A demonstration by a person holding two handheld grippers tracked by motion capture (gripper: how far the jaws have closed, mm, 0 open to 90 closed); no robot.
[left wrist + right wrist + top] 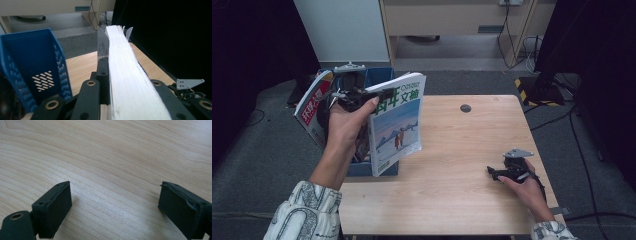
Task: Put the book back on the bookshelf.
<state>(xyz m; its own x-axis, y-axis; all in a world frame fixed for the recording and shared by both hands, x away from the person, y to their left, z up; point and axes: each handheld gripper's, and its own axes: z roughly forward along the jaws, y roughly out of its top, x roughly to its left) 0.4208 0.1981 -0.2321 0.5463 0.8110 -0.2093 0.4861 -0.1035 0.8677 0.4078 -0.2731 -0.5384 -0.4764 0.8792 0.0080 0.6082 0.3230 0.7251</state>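
Left gripper [379,94] pinched magazine [397,122] by spine edge, magazine upright beyond jaws, blue file box [382,169] just below and behind it. Right gripper [493,171] rested spread on desk [452,165], well apart. You needed firm pinch, cover vertical, pages clear of box rim.

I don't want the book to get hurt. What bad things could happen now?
1. The left gripper pinches the book by one top corner only, so it hangs tilted and might slip or swing.
2. Some pages fan loose at the far end; they could bend or tear on the blue bin.
3. The right gripper rests open on the table, too far away to catch a fall.
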